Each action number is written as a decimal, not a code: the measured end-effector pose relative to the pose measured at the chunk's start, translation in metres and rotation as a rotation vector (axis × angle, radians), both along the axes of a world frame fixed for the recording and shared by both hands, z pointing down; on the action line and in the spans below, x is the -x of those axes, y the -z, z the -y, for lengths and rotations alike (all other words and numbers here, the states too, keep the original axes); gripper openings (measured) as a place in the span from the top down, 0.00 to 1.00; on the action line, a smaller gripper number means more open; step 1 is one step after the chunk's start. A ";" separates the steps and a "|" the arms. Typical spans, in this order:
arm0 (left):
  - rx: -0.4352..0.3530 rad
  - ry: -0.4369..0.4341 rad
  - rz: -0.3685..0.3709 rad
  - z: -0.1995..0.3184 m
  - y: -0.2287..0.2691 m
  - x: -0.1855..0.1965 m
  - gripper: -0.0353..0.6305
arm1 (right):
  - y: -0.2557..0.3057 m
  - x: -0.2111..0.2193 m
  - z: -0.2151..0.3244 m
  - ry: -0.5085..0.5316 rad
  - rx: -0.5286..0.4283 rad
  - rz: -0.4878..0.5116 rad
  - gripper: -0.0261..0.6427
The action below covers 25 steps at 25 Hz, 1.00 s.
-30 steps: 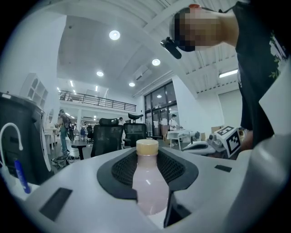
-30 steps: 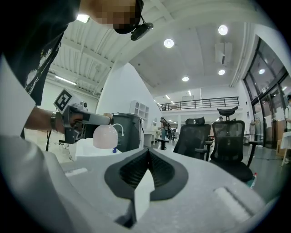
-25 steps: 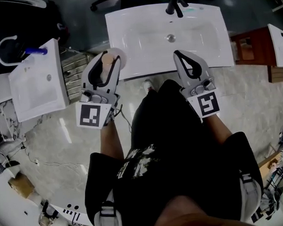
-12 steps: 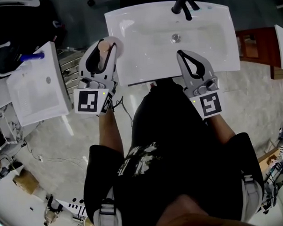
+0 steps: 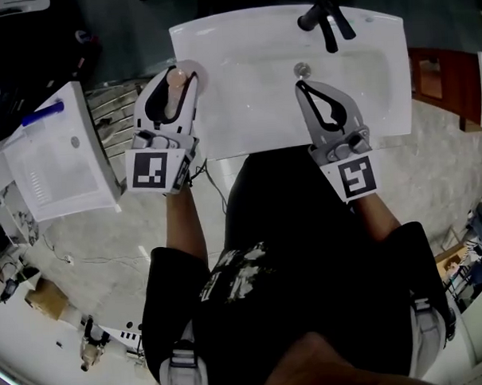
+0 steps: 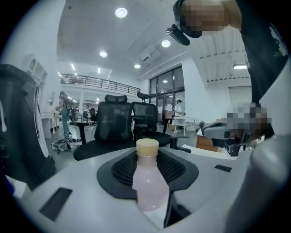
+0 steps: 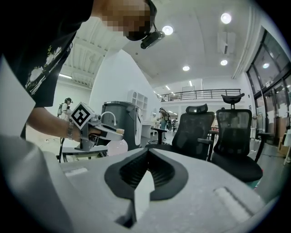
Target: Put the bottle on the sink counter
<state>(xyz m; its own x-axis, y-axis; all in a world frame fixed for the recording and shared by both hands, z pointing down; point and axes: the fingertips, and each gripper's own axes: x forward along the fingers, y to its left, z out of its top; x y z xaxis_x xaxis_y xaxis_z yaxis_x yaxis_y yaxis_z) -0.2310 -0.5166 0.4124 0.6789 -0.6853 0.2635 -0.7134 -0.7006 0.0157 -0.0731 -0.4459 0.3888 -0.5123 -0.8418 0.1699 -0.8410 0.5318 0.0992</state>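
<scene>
A small pale pink bottle (image 6: 149,182) with a tan cap stands upright between the jaws of my left gripper (image 5: 176,77), which is shut on its body. In the head view the bottle (image 5: 174,83) hangs just off the left front corner of the white sink counter (image 5: 222,125). My right gripper (image 5: 316,93) is shut with nothing in it, held over the sink's front rim, near the basin. The right gripper view shows the left gripper (image 7: 111,132) and the bottle's round body (image 7: 117,146) at the left.
A black faucet (image 5: 323,18) stands at the sink's back edge and a drain (image 5: 302,68) sits in the basin. A second white sink (image 5: 52,160) lies tilted at the left. Office chairs (image 6: 117,125) stand beyond. Marble floor lies below.
Both grippers have moved forward toward the sink. The left one carries the bottle up beside the counter's left corner; the right one now reaches over the front rim.
</scene>
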 end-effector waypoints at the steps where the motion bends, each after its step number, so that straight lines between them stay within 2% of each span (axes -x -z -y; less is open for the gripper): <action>1: 0.029 0.001 0.008 0.007 -0.006 -0.005 0.72 | -0.004 -0.003 0.008 0.002 0.004 -0.005 0.97; 10: 0.150 -0.005 0.064 0.070 -0.082 -0.025 0.72 | -0.046 -0.017 0.070 0.000 0.067 -0.014 0.97; 16: 0.212 0.018 0.054 0.106 -0.134 -0.036 0.72 | -0.080 -0.027 0.096 0.001 0.124 -0.005 0.97; 25: 0.231 0.019 0.081 0.131 -0.178 -0.034 0.72 | -0.103 -0.033 0.107 -0.032 0.172 0.056 0.97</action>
<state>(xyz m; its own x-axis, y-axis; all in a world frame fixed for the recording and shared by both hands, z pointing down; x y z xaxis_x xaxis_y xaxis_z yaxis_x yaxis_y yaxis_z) -0.1965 -0.6480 0.5908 0.6368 -0.6126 0.4682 -0.7317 -0.6717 0.1163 -0.0401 -0.5531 0.4919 -0.4983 -0.8187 0.2852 -0.8594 0.5098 -0.0382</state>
